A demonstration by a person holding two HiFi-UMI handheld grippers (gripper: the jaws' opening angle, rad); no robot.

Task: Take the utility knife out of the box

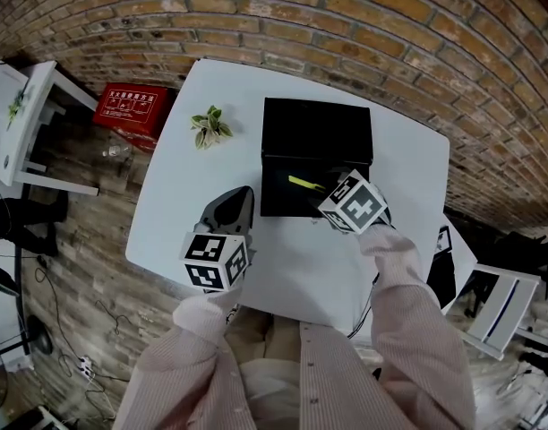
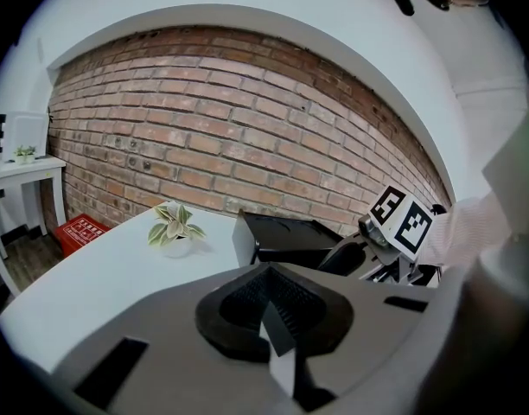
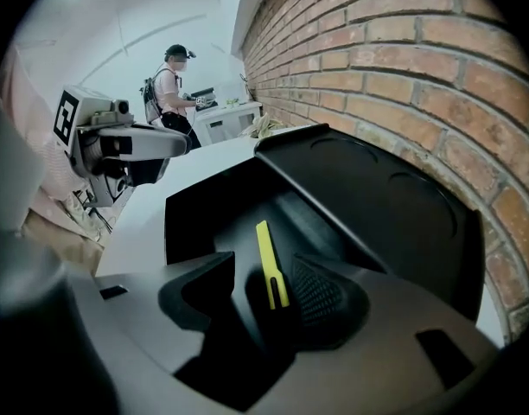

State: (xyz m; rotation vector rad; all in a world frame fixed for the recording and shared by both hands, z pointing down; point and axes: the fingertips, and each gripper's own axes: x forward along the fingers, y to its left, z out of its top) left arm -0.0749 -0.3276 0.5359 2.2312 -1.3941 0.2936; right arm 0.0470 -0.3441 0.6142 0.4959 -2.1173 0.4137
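A black box [image 1: 317, 128] lies open on the white table [image 1: 211, 88], its lid folded back toward the brick wall. Inside lies a yellow utility knife [image 1: 301, 184], long and thin. My right gripper [image 1: 332, 186] reaches into the box from the front right. In the right gripper view, its jaws [image 3: 263, 292] stand open, and the knife [image 3: 269, 262] lies in the gap between them, on the box floor. My left gripper [image 1: 234, 206] hovers over the table left of the box, its pads [image 2: 269, 314] pressed together on nothing.
A small potted plant [image 1: 209, 125] stands on the table left of the box. A red case [image 1: 131, 106] lies on the wooden floor by a white shelf [image 1: 23, 124]. A person [image 3: 169, 89] stands far off at a counter. The brick wall [image 1: 346, 25] runs behind the table.
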